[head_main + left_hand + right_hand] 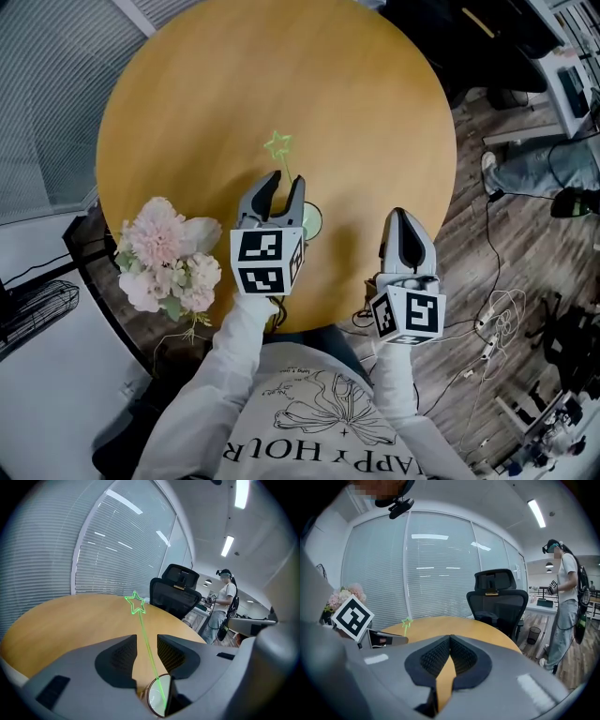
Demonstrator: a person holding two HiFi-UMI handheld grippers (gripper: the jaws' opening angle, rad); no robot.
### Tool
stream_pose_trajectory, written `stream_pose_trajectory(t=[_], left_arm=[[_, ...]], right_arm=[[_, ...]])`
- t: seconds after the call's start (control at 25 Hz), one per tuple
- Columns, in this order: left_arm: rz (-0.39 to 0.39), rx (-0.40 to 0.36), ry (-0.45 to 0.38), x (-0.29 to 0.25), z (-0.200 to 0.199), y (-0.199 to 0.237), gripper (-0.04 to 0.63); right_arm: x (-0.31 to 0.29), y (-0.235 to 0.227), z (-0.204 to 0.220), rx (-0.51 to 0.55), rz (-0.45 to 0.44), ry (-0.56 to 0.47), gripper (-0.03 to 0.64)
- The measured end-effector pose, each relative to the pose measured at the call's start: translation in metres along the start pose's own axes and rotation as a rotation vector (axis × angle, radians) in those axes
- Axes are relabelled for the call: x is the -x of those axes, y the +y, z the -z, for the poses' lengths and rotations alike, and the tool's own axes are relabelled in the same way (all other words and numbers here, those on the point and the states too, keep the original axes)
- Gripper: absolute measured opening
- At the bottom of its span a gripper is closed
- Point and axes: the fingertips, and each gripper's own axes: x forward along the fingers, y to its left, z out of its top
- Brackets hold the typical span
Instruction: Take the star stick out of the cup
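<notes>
A thin green star stick point(278, 145) stands tilted in a small clear cup point(310, 221) near the front of the round wooden table point(375, 112). My left gripper point(284, 180) hovers right over the cup and hides most of it. It is open, with the stick passing up between its jaws. In the left gripper view the star stick point(136, 603) rises from the cup point(158, 700) through the gap of the left gripper point(146, 641), with no clear contact. My right gripper point(403, 217) is shut and empty, right of the cup at the table's edge. From there the star point(407, 621) shows small at left.
A bunch of pale pink flowers point(169, 253) lies at the table's front left edge. A black office chair point(176, 597) stands beyond the far side of the table. A person point(565, 602) stands off to the right. Cables point(492, 328) lie on the wooden floor.
</notes>
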Motion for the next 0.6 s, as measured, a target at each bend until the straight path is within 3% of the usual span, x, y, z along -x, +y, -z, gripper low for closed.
stream_pose_trajectory(t=[0.2,0.44,0.6], left_arm=[[0.014,0.004,0.002,-0.0039,0.0019,0.0001,0.131],[0.025,0.000,0.005,-0.0072,0.0032,0.0010,0.050],[0.031,0.003,0.001,-0.0072,0.0027,0.0012,0.038]], right_arm=[[-0.0007,-0.0026,0.0046,0.003,0.010,0.012,0.009],[-0.0025,-0.0043,0.0058,-0.013,0.011,0.013,0.009],[-0.0038,-0.0065,0.0061,-0.020,0.021,0.015,0.009]])
